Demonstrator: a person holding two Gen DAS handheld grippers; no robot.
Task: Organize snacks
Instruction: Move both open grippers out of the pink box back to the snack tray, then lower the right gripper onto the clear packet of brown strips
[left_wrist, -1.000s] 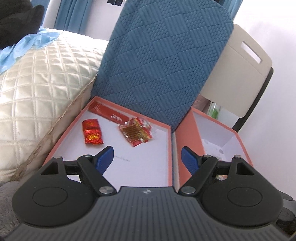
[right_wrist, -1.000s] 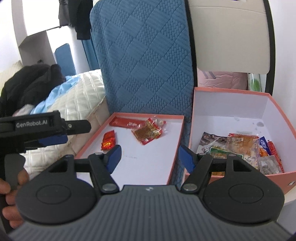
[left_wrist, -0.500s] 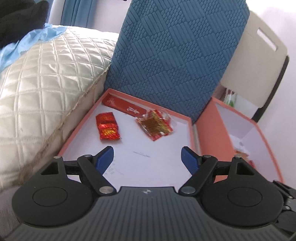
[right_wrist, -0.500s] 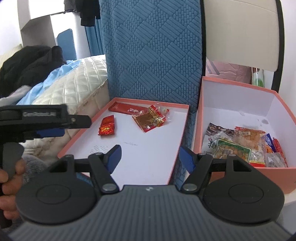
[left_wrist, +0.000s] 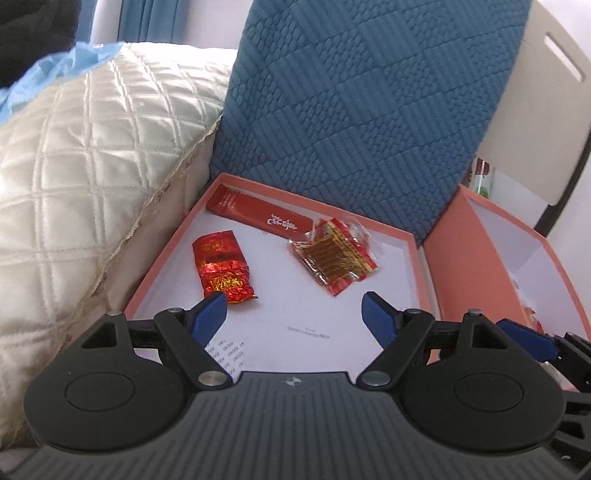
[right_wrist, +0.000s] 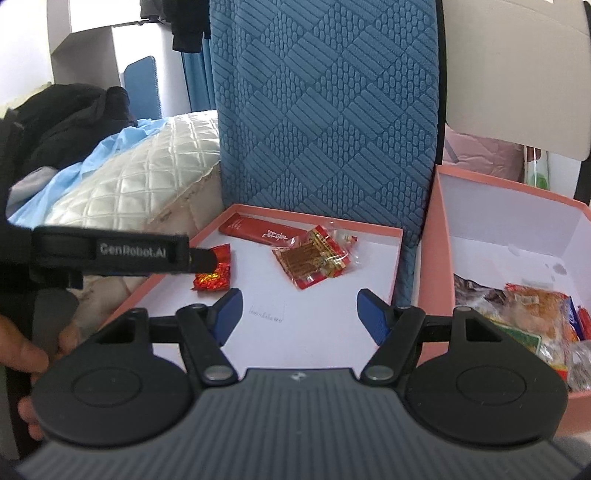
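While both sets of jaws stand apart and empty, the left gripper (left_wrist: 293, 308) has the red foil packet (left_wrist: 222, 266) just ahead of its left jaw in the shallow lid (left_wrist: 416, 266); the right gripper (right_wrist: 299, 308) faces the clear-wrapped snack (right_wrist: 314, 258).

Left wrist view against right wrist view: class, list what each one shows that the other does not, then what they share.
Only the left wrist view: the cutout handle in the chair back.

Only the right wrist view: the heap of snacks in the deep box, the hand holding the left gripper, and dark clothes.

Both: the shallow lid with red foil packet, long red bar and clear-wrapped snack, the blue cushion, and the quilted pillow.
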